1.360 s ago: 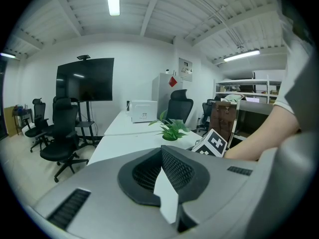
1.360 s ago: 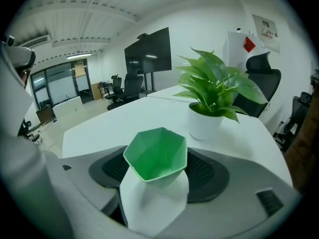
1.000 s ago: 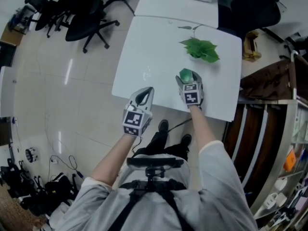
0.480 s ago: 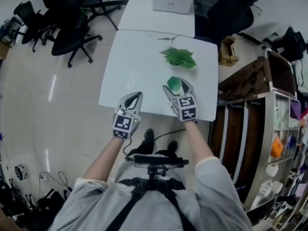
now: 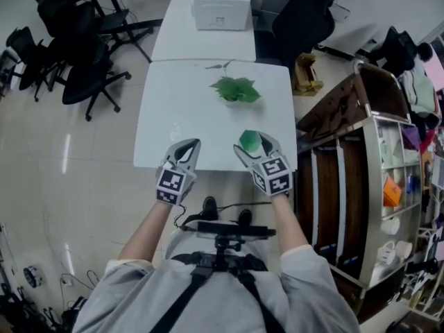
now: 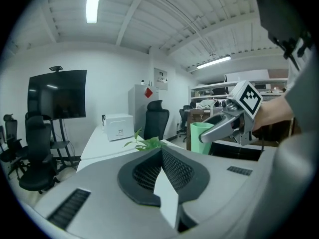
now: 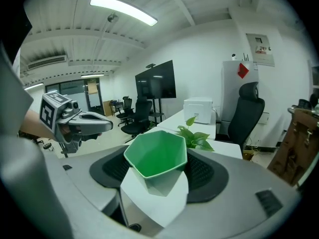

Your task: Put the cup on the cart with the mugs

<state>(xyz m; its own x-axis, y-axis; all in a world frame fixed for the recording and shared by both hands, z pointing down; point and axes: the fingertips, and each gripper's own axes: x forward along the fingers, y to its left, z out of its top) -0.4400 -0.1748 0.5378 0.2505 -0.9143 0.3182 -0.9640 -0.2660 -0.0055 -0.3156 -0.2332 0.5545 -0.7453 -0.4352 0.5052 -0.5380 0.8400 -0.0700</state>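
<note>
- You stand in an office, before a white table in the upper middle of the head view, with a plant on it.
- Your right gripper clamps the green cup, upright, above the table's near edge.
- Your left gripper has its jaws together, with nothing between them.
- The pick seems done. What I judge is left is to carry the cup to the cart at the right edge, where white mugs show, and set it down.

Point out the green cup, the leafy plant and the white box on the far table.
green cup point(image 7: 155, 159), right gripper view, the inner wall below its open rim.
leafy plant point(image 5: 236, 89), head view, the middle of its leaves.
white box point(image 5: 232, 16), head view, the side facing the camera.
</note>
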